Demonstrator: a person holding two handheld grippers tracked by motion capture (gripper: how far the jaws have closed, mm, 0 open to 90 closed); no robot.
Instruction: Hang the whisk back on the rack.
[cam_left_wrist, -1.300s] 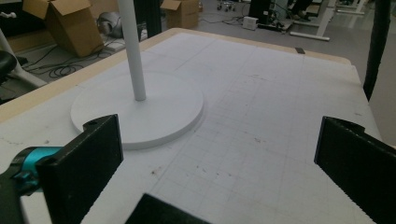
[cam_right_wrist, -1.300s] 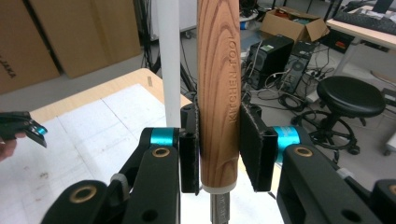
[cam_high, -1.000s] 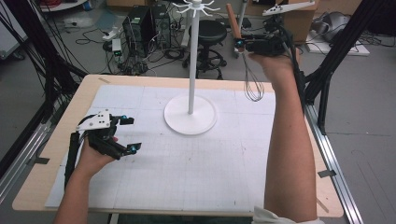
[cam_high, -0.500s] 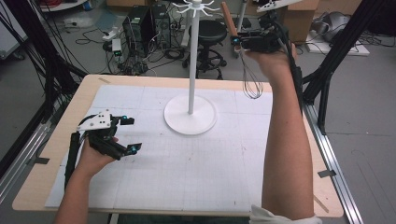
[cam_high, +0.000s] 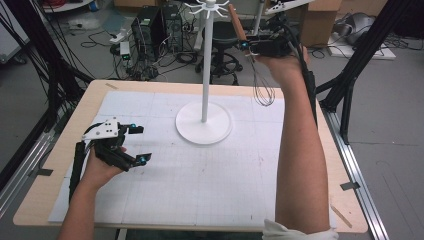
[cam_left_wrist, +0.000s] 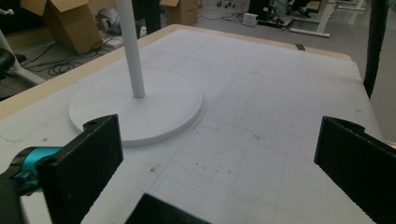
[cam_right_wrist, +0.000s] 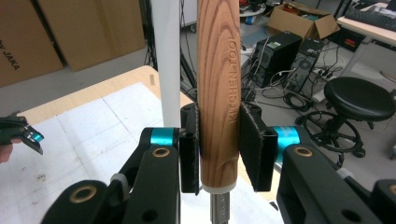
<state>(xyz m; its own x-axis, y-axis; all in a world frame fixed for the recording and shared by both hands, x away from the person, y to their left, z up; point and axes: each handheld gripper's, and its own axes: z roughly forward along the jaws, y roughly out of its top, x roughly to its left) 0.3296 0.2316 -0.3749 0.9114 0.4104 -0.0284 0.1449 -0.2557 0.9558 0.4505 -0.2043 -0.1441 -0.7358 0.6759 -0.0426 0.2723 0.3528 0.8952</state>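
A whisk hangs upright with its wooden handle (cam_high: 236, 20) up and its wire loops (cam_high: 263, 90) dangling. My right gripper (cam_high: 248, 46) is shut on that handle (cam_right_wrist: 218, 88), high above the table's far right, just right of the white stand's pole (cam_high: 206, 65). The stand's hooked top (cam_high: 209, 7) sits level with the handle's tip. Its round base (cam_high: 203, 122) rests on the white mat. My left gripper (cam_high: 138, 144) lies low over the mat at the left, open, with nothing between its jaws; the base (cam_left_wrist: 135, 105) lies ahead of it.
The wooden table (cam_high: 65, 150) carries a white gridded mat (cam_high: 210, 185). Behind it stand computer towers (cam_high: 150, 25), a black stool (cam_high: 222, 37) and cardboard boxes (cam_high: 320, 20). Black frame posts (cam_high: 350, 85) rise at the right.
My right gripper has lifted the whisk slightly higher and toward the pole's top. The left gripper has stayed put.
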